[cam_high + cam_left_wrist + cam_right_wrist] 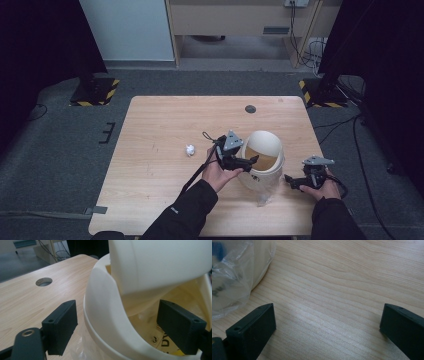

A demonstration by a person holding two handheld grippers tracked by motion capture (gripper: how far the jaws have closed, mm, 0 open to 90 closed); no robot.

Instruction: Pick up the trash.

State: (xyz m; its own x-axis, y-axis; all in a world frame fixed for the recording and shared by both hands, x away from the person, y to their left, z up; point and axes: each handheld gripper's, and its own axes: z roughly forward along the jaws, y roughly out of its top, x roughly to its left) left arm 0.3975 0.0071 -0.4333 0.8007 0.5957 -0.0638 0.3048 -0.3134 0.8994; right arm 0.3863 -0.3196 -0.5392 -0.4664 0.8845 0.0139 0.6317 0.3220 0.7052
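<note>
Left gripper view: smooth, rounded cream plastic bin between matte black jaws.

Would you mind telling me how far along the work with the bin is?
Done: the bin already has a clear liner bag. In hand: the left gripper straddles the bin's rim, jaws open. Left: the crumpled paper lies on the table; the right gripper waits open.

— Is the table being lit evenly?
— Softly, from above; the room's corners are being left dark.
— And focus?
— The bin between the jaws is being blurred, glare washing its lid.
</note>
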